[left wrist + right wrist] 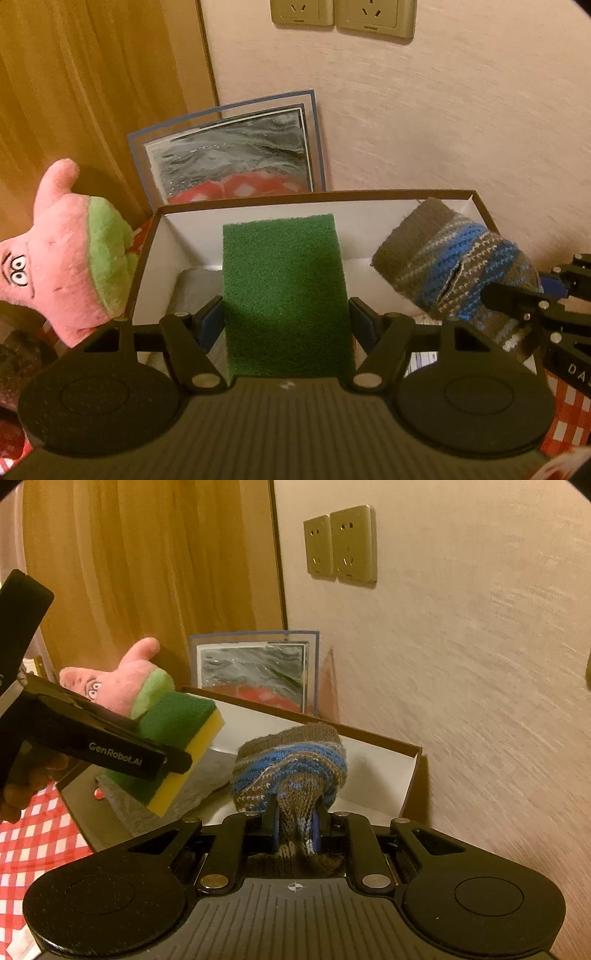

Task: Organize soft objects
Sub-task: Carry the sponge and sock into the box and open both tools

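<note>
Checked cloth (33, 834), box (410, 771) (sponge (284, 280) above)

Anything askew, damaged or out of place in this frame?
Nothing is spilled or damaged. The pink plush lies tilted outside the box, against its left wall. The framed picture behind the box leans crooked against the wall.

The right gripper (297, 829) pinches a brown-and-blue striped knitted sock (291, 764) above the white-lined cardboard box (410, 775); left of it, the left gripper (177, 760) clamps a green-and-yellow sponge (177, 746) over that box.
</note>
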